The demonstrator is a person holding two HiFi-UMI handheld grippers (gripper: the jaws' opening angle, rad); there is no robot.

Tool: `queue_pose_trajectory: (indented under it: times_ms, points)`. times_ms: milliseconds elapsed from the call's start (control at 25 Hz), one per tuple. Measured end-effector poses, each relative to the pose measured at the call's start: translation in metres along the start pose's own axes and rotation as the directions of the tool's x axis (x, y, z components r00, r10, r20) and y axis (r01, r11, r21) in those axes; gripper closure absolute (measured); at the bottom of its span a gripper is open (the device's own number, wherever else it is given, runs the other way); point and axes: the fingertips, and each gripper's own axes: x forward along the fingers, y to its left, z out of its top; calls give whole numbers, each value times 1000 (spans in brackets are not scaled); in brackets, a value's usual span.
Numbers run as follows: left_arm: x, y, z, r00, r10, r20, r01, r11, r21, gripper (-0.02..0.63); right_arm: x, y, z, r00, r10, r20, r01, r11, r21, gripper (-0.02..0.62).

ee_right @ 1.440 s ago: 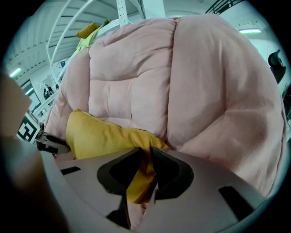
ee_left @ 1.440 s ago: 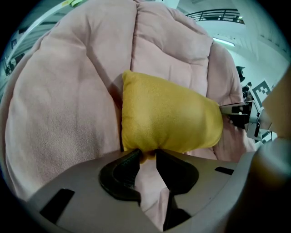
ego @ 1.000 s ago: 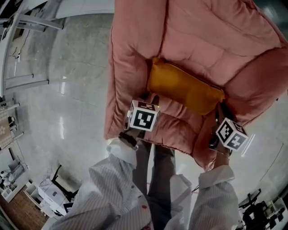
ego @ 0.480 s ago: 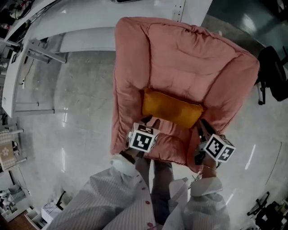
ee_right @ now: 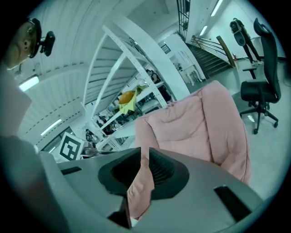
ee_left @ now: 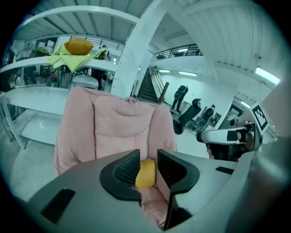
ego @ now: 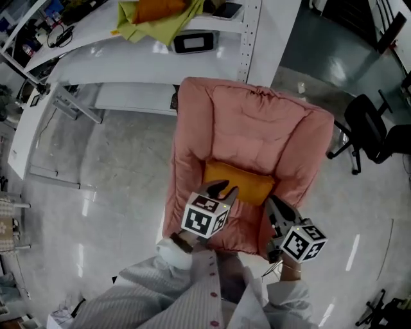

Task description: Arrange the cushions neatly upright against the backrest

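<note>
left tongs: jaws partway apart, nothing in them, clear of the cushion
right tongs: jaws down to a slit with only pink chair showing through, so empty I'd say
cushion: orange, standing on its long edge against the backrest of the pink armchair
progress: that one looks basically done
leftover: orange lump on a green cloth on the white table, maybe another cushion, can't tell
containers: none really, the armchair holds just that one cushion
</note>
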Motion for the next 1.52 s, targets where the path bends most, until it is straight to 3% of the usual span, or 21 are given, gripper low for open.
queue_pose_trajectory:
  times_ms: [280, 440, 640, 920, 1520]
  points:
    - [-58, -66, 52, 979, -159, 129, 148, 984, 95, 534, -51, 84, 60, 980, 73, 185, -40, 983, -180, 565]
    - [-85, -101, 67, 956, -242, 165, 218, 965, 147, 566, -69, 119, 78, 975, 114, 192, -49, 949, -311, 578]
    - [-110, -119, 84, 936, -277, 217, 237, 952, 191, 595, -85, 143, 92, 975, 110, 194, -19, 909, -417, 581]
    - [-127, -133, 108, 910, -305, 282, 243, 941, 236, 597, -96, 147, 97, 971, 105, 217, 3, 896, -444, 581]
    - [-121, -145, 111, 908, -328, 262, 258, 928, 270, 597, -99, 141, 105, 971, 99, 219, 4, 903, -429, 583]
